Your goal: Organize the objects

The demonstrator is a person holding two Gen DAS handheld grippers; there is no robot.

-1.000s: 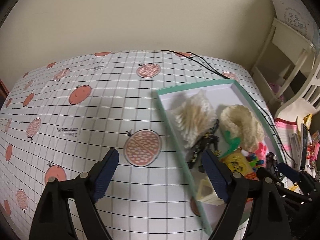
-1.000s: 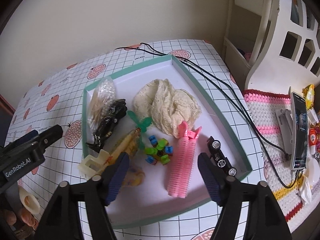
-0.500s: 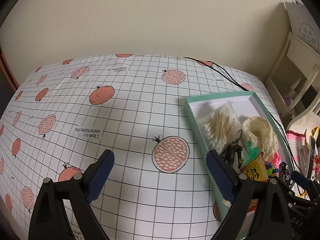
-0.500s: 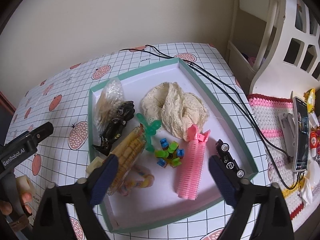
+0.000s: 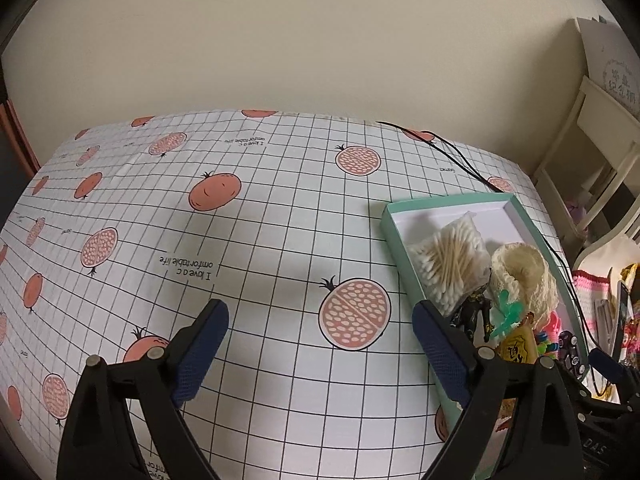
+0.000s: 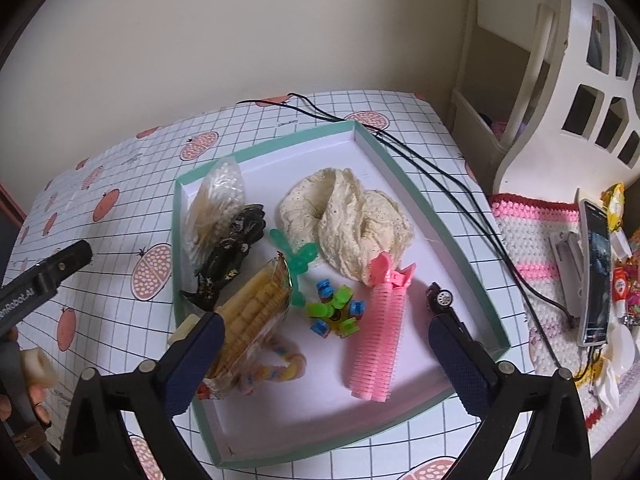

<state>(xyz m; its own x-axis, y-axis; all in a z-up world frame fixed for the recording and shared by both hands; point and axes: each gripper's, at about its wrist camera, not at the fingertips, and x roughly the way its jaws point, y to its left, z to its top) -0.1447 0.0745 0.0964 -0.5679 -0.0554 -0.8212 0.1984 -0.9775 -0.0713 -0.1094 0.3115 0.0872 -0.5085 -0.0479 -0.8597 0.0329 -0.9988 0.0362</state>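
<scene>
Left gripper (image 5: 320, 322), as I see it from its wrist view, stands released with nothing between its blue-padded fingers (image 5: 198, 354), above the white grid-patterned tablecloth printed with pomegranates (image 5: 248, 216). At the right edge of that frame lies the shallow green-rimmed white box (image 5: 444, 203). Right gripper (image 6: 324, 346) is likewise spread wide and empty over my view of the box's near half.

Contents, from the left of the right wrist frame to the right:
- clear bag of cotton swabs (image 6: 216, 204), upper left corner of the box;
- black toy figure (image 6: 230, 256), just beside the bag;
- wrapped yellow corn-shaped snack (image 6: 256, 312), touching the left finger's tip in the picture;
- small green and blue plastic toy (image 6: 334, 312), centre;
- cream lace scrunchie (image 6: 346, 220), upper centre;
- pink ribbed hair roller (image 6: 378, 340);
- small black toy car (image 6: 440, 300), lower right.

Black cables (image 6: 440, 178) run outside the box's right rim.
</scene>
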